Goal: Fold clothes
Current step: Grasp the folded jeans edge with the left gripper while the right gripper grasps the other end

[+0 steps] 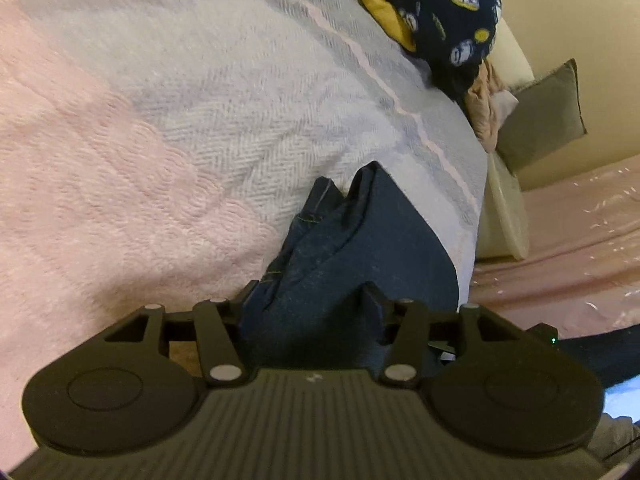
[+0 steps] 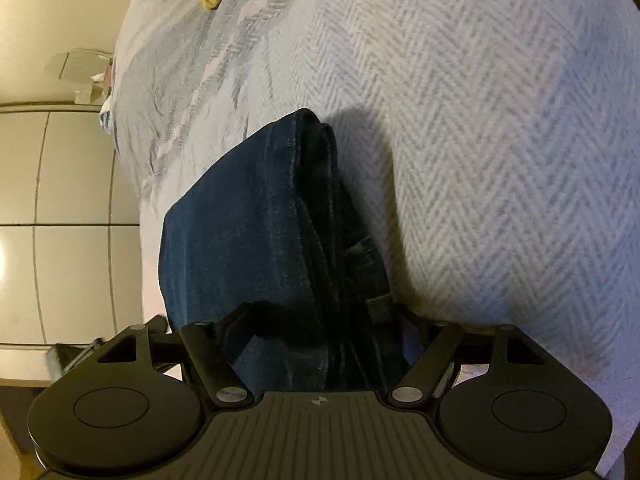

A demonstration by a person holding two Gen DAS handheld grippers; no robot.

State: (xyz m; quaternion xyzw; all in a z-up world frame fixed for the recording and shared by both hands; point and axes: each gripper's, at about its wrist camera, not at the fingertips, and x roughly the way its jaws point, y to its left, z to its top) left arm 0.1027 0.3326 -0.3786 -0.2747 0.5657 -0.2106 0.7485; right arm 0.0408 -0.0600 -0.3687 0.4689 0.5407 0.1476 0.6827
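Both claws sit low in their frames with dark denim bunched between the fingers. On the left gripper (image 1: 308,300) the jaws stand partly apart and the jeans (image 1: 352,256) fill the gap, pressed against both fingers, so it reads as holding the cloth. On the right gripper (image 2: 320,320) the jaws are wider; the folded jeans (image 2: 256,232) lie between them, but whether the pads press on the cloth I cannot tell.

From largest to smallest: a pale herringbone blanket (image 1: 240,100) covers most of the left view, with a pink fleece blanket (image 1: 80,160) at its left side. The jeans rise from the lower middle of each frame toward the centre, resting on the blanket. At the upper right of the left view lies a navy printed garment (image 1: 444,12) with yellow lining, well apart from the jeans, and a grey cushion (image 1: 544,112) lies beyond it.

The jeans look thick and fairly heavy for clothing: soft enough to drape, stiff enough to hold a crease, not slippery, not fragile. Doubled layers make a bulky bundle, so a wide bite near the folded edge or the seams should hold best. They are deep indigo with lighter wear, yellow stitching along one seam, and a belt loop (image 2: 378,308) shows at the lower right of the right view.
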